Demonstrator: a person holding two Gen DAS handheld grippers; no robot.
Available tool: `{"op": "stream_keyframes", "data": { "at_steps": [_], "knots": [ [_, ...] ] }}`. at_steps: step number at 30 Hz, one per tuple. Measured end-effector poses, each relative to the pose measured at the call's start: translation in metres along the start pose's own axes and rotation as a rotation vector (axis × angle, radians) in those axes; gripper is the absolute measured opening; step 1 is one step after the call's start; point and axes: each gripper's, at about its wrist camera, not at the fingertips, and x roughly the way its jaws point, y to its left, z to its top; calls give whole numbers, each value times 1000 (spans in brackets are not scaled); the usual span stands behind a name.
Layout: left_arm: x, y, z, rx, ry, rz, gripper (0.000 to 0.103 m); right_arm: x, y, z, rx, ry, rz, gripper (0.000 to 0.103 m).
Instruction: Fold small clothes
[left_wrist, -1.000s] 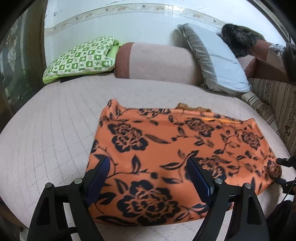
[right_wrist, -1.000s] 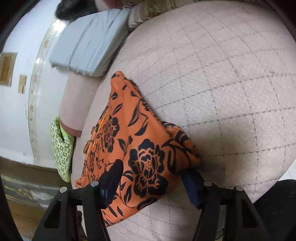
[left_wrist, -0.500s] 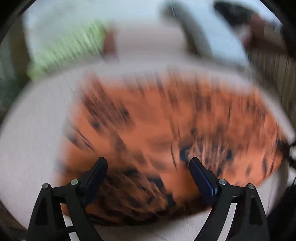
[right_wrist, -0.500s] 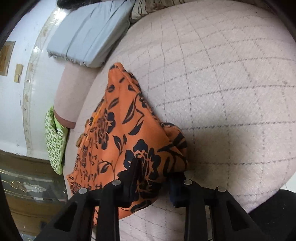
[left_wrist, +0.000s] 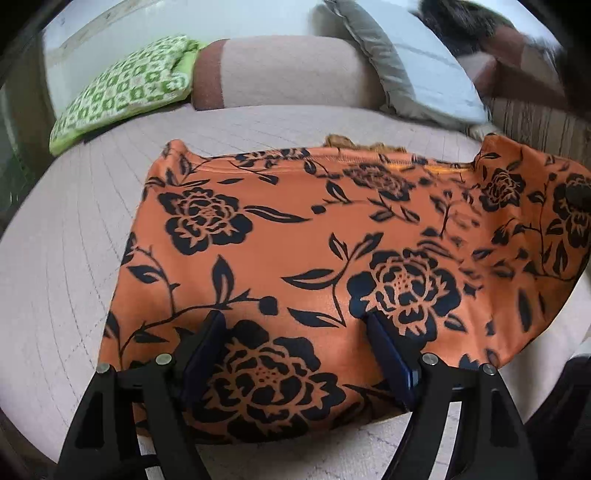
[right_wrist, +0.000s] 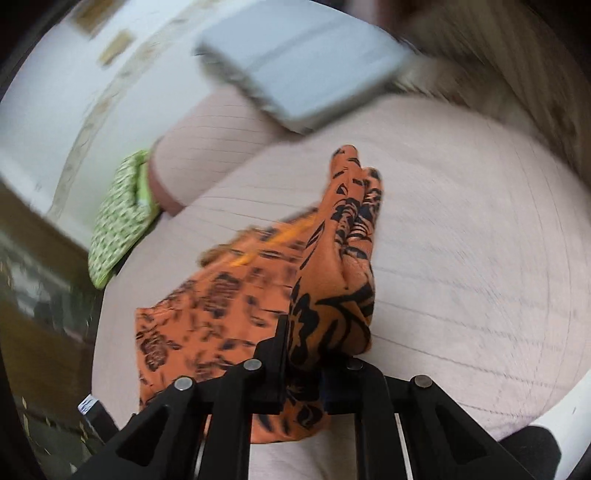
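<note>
An orange garment with black flowers (left_wrist: 295, 258) lies spread on a pale quilted bed (left_wrist: 55, 240). My left gripper (left_wrist: 293, 321) hovers over its near edge, jaws wide but closing, with cloth lying between the blue pads (left_wrist: 207, 343) and not pinched. The garment's right end (left_wrist: 535, 206) is raised off the bed. In the right wrist view my right gripper (right_wrist: 306, 343) is closing tight on a bunched corner of the garment (right_wrist: 332, 266), which hangs lifted above the bed.
At the head of the bed lie a green checked pillow (left_wrist: 122, 92), a pink bolster (left_wrist: 288, 74) and a grey pillow (left_wrist: 417, 70). A striped cushion (left_wrist: 535, 125) sits at the right. Bare quilt lies left of the garment.
The right gripper closed on the garment's right corner, rolled and lifted it off the bed. The left gripper sank slightly toward the near edge.
</note>
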Motion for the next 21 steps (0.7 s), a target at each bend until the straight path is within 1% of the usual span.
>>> {"op": "stream_keyframes", "data": {
  "at_steps": [1,3,5,7,8,9,10,13,14,15,16,17,18,19,21],
  "knots": [
    [-5,6,2,-31,-17,-10,80,-2,13,-1,-31,-4,4,13],
    [-21,21,7,-103,-97,-11,80,-6,42,-3,-99,-11,12,13],
    [-43,39,9,-171,-202,14,80,-7,79,-8,-182,-16,28,13],
    [-64,63,9,-257,-293,66,80,-4,110,-14,-239,-7,49,13],
    [-70,74,9,-294,-318,89,80,0,129,-20,-281,3,58,13],
    [-79,89,6,-349,-348,128,80,7,155,-29,-342,10,62,13],
    [-85,101,4,-392,-371,161,80,11,171,-36,-374,17,71,13],
    [-103,138,-7,-523,-433,260,80,43,220,-66,-457,81,120,13],
    [-108,151,-11,-563,-449,294,80,59,232,-81,-493,113,127,13],
    [-111,163,-15,-598,-454,320,80,86,247,-102,-561,186,118,13],
    [-111,175,-19,-637,-446,344,80,112,251,-123,-591,254,113,14],
    [-110,182,-22,-654,-433,348,80,130,250,-135,-594,308,99,14],
    [-107,191,-26,-674,-402,343,80,144,248,-149,-596,348,82,15],
    [-104,197,-27,-686,-379,339,80,143,247,-154,-604,316,84,15],
    [-99,207,-29,-723,-355,333,80,132,250,-150,-598,300,104,15]
  ]
}}
